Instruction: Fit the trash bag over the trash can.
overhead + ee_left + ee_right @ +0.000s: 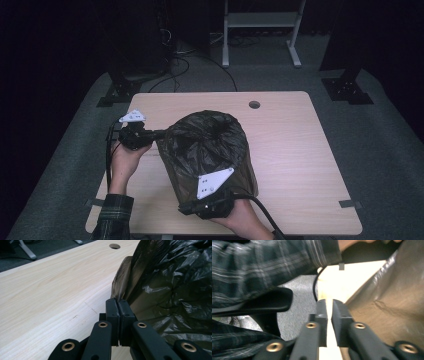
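My left hand reaches in from the table's left edge, holding the left gripper level, its jaws pressed together on a fold of the black bag, which sits at the table's middle. My right hand lies low at the near edge, with the right gripper beside the bag's near side, jaws slightly parted, nothing between them.

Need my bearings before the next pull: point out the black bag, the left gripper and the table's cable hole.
black bag (210,145), high view, crinkled top.
left gripper (119,305), left gripper view, jaw tips.
cable hole (254,105), high view, its centre.
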Demonstrator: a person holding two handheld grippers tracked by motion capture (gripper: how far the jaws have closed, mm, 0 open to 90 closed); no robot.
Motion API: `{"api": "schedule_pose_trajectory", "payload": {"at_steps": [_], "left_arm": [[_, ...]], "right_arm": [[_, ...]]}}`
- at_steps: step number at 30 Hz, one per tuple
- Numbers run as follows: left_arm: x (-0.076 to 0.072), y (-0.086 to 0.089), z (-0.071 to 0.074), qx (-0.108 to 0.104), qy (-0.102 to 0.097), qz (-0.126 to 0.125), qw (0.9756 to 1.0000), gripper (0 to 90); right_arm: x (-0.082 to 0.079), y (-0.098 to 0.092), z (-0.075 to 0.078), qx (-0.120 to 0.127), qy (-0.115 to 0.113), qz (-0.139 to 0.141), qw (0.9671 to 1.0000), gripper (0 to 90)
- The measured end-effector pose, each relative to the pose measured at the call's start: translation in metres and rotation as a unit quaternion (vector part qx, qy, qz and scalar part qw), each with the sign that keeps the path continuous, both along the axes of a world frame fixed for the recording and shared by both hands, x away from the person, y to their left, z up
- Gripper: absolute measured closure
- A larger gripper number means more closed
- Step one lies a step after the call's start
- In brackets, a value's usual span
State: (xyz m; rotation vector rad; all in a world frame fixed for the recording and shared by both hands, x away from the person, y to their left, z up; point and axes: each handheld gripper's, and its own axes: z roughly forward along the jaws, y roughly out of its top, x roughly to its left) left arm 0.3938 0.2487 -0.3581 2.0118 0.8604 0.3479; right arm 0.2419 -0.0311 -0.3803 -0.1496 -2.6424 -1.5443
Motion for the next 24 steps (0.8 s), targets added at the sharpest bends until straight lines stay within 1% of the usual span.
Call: {"api": "schedule_pose_trajectory", "payload": {"at_steps": [1,4,6,7,10,12,13,15,16,18,19,21,23,24], "left_arm": [[0.000,0.000,0.000,0.000,0.000,0.000,1.0000,88.5],[0.000,0.002,0.001,0.001,-0.001,0.001,1.0000,88.5],[-0.001,0.003,0.001,0.001,-0.002,0.001,1.0000,88.5],[-0.001,0.003,0.000,0.000,-0.002,0.001,1.0000,88.5],[-0.002,0.006,-0.001,-0.004,0.000,0.003,1.0000,88.5],[-0.003,0.008,-0.001,-0.011,0.000,0.001,0.9999,88.5],[-0.003,0.009,-0.001,-0.015,0.000,-0.001,0.9999,88.5],[-0.005,0.011,-0.001,-0.014,0.000,0.001,0.9999,89.2],[-0.005,0.012,-0.002,-0.012,0.000,0.000,0.9999,89.7],[-0.005,0.013,-0.004,-0.007,0.003,0.003,1.0000,89.8],[-0.005,0.013,-0.006,-0.005,0.004,0.003,1.0000,89.7],[-0.005,0.013,-0.007,-0.010,0.004,0.003,0.9999,89.7],[-0.005,0.013,-0.007,-0.010,0.004,0.004,0.9999,89.7],[-0.005,0.013,-0.006,-0.007,0.003,0.002,1.0000,89.7]], "right_arm": [[-0.002,-0.003,0.006,0.006,-0.006,0.003,1.0000,79.7],[-0.005,-0.018,0.027,0.027,-0.029,-0.009,0.9992,74.8],[-0.003,-0.033,0.040,0.041,-0.046,-0.032,0.9976,71.9],[0.000,-0.043,0.046,0.049,-0.050,-0.043,0.9966,70.1],[0.014,-0.077,0.061,0.073,-0.059,-0.090,0.9915,68.1],[0.024,-0.101,0.067,0.079,-0.075,-0.132,0.9853,67.3],[0.029,-0.112,0.068,0.079,-0.075,-0.148,0.9830,65.5],[0.038,-0.132,0.068,0.084,-0.068,-0.174,0.9787,64.6],[0.041,-0.140,0.067,0.087,-0.065,-0.183,0.9772,63.6],[0.043,-0.151,0.062,0.082,-0.065,-0.197,0.9748,61.3],[0.043,-0.155,0.059,0.082,-0.065,-0.196,0.9749,60.2],[0.043,-0.162,0.051,0.076,-0.067,-0.199,0.9746,57.0],[0.045,-0.166,0.043,0.079,-0.055,-0.194,0.9762,54.5],[0.047,-0.167,0.039,0.074,-0.050,-0.192,0.9773,53.2]]}}
